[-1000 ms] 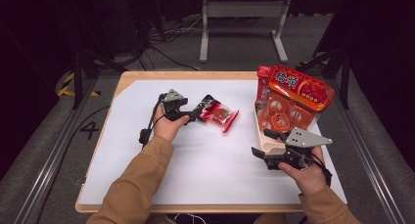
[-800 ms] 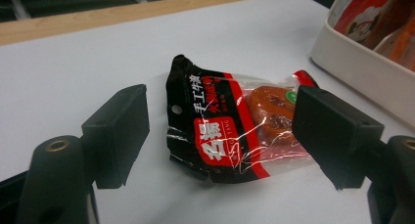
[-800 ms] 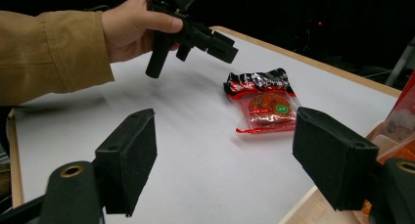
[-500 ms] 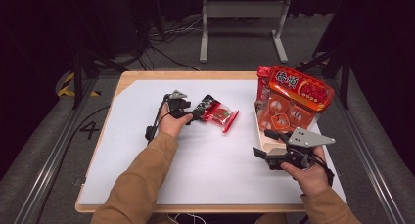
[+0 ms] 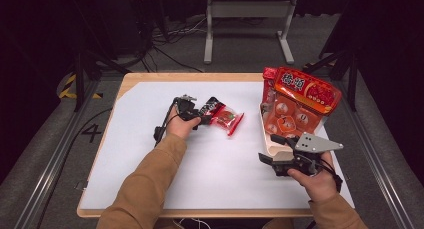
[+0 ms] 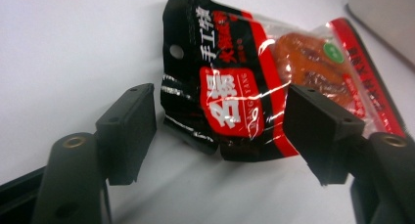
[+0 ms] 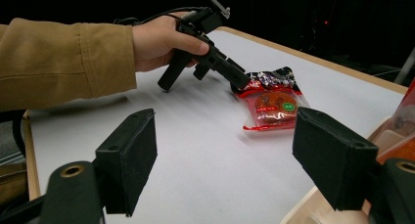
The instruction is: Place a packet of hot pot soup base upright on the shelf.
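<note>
White paper covers the surface [image 5: 150, 189], and the snack packet [image 5: 223, 116] lies flat on it near the middle, a little toward the far edge. Your left tool [image 5: 201, 117] is down at the packet's black end, and its jaws have just been closing; in the left gripper view they stand one on each side of that black end [image 6: 215, 101], apart from the film and not yet pressing it. Keep the tool low so both pads meet the flat sealed margin rather than the bulge of food under the clear window. Close slowly and squarely, because the film is glossy and I judge that it will slide or crumple if one pad arrives first. Lift only when the film is pinched across its full width.

Your right tool [image 5: 270, 160] waits near the right edge, jaws wide apart with nothing between them, just beside the wooden tray [image 5: 266, 139] holding the large red bags [image 5: 300, 96]. Leave it there, clear of the left tool's path toward the tray.
</note>
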### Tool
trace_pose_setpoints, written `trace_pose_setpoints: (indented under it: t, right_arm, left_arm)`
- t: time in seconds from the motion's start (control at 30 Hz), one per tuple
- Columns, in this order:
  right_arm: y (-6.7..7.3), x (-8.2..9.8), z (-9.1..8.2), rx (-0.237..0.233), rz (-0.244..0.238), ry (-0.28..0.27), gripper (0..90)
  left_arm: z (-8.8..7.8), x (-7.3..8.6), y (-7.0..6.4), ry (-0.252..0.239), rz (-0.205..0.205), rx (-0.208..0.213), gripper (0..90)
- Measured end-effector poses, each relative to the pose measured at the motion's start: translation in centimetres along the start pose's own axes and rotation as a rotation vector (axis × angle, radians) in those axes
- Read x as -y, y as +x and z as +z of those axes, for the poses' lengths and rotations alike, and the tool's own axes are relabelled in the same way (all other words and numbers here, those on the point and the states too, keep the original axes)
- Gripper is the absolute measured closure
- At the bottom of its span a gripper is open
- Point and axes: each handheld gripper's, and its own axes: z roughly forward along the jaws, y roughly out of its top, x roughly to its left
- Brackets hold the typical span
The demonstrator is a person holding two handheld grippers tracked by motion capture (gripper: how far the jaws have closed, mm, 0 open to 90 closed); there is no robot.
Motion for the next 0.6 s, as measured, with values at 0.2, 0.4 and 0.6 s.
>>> trace_pose_setpoints:
  t: [0.2, 0.4, 0.6]
  right_arm:
    - [0.0, 0.0, 0.0, 0.002, -0.002, 0.004, 25.3]
    - [-0.1, 0.1, 0.0, 0.008, 0.0, 0.009, 25.0]
    - [-0.2, 0.1, -0.1, 0.014, 0.002, 0.007, 25.2]
  left_arm:
    - [-0.1, 0.0, -0.1, 0.022, 0.11, -0.09, 51.3]
    - [-0.1, 0.0, -0.6, 0.044, 0.151, -0.083, 78.3]
    - [-0.6, -0.3, -1.2, 0.015, 0.156, -0.067, 87.4]
